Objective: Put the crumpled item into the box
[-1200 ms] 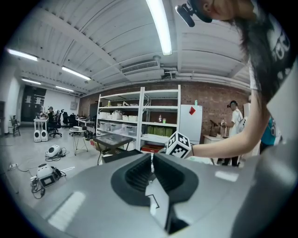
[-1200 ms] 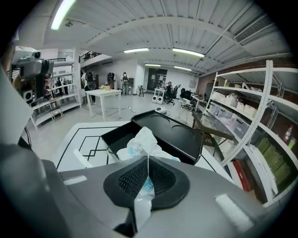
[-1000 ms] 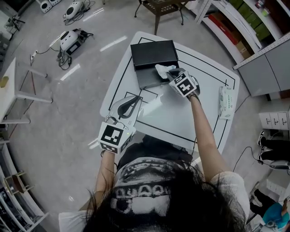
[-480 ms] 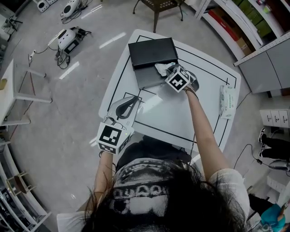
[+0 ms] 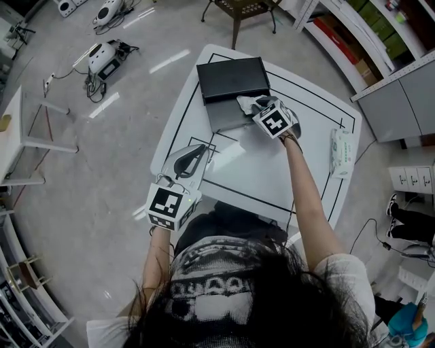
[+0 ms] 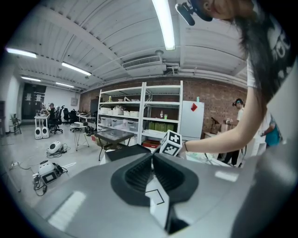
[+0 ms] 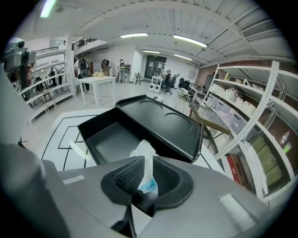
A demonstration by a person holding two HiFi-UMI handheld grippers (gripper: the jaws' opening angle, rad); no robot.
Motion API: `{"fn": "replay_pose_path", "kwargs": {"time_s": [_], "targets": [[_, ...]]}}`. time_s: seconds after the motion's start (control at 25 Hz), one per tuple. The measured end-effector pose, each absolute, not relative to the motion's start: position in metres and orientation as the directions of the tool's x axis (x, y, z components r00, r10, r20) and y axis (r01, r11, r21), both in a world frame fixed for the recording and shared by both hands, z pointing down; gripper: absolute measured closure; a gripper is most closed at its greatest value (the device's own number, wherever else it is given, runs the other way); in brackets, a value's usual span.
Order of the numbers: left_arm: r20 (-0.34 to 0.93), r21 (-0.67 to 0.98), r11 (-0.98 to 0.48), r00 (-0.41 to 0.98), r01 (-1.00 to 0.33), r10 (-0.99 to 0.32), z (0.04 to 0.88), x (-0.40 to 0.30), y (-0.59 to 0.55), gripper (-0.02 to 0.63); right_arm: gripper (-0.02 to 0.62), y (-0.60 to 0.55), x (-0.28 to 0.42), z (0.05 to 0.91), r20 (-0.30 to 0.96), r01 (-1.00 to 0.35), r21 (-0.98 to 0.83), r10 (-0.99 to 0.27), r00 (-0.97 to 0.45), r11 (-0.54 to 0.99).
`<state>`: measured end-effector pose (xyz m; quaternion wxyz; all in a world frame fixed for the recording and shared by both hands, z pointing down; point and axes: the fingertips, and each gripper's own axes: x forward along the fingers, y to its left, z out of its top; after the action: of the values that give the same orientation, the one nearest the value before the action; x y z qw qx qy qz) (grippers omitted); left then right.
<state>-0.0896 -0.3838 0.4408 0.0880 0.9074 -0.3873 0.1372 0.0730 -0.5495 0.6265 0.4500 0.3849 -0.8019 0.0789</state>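
A black box (image 5: 228,115) lies open on the white table (image 5: 272,177), its lid (image 5: 231,78) flipped to the far side. My right gripper (image 5: 253,105) is shut on the crumpled white item (image 5: 245,103) and holds it at the box's right edge. In the right gripper view the crumpled white item (image 7: 145,160) is pinched between the jaws, just before the box's open tray (image 7: 114,142), with the lid (image 7: 158,123) behind. My left gripper (image 5: 192,160) hovers at the table's near left corner, jaws together with nothing between them; the left gripper (image 6: 152,160) points toward the box.
A pack of wipes (image 5: 340,153) lies at the table's right edge. Black lines are marked on the tabletop. A dark stool (image 5: 241,10) stands beyond the table, shelving (image 5: 367,34) to the right, and equipment (image 5: 105,61) on the floor at the left.
My right gripper with the crumpled item shifted slightly back and forth by the box's right edge. The left gripper has stayed in place.
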Motion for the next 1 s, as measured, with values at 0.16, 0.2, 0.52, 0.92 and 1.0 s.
{"fn": "replay_pose_path", "kwargs": {"time_s": [0.16, 0.2, 0.52, 0.92, 1.0], "targets": [[0.31, 0.052, -0.673, 0.653, -0.738, -0.691, 0.437, -0.098, -0.377, 0.606, 0.535, -0.539, 0.068, 0.602, 0.742, -0.709, 0.222, -0.587, -0.322, 0.669], [0.307, 0.053, -0.67, 0.651, -0.74, -0.694, 0.436, -0.1, -0.375, 0.606, 0.535, -0.535, 0.066, 0.596, 0.729, -0.713, 0.22, -0.598, -0.333, 0.665], [0.287, 0.051, -0.664, 0.647, -0.746, -0.706, 0.431, -0.111, -0.357, 0.606, 0.537, -0.489, 0.043, 0.544, 0.632, -0.733, 0.218, -0.665, -0.397, 0.645], [0.257, 0.043, -0.67, 0.656, -0.741, -0.709, 0.422, -0.119, -0.314, 0.606, 0.543, -0.415, 0.006, 0.498, 0.532, -0.732, 0.195, -0.697, -0.48, 0.653], [0.252, 0.04, -0.67, 0.656, -0.741, -0.711, 0.42, -0.124, -0.303, 0.606, 0.545, -0.397, -0.004, 0.491, 0.517, -0.738, 0.173, -0.698, -0.496, 0.653]]}}
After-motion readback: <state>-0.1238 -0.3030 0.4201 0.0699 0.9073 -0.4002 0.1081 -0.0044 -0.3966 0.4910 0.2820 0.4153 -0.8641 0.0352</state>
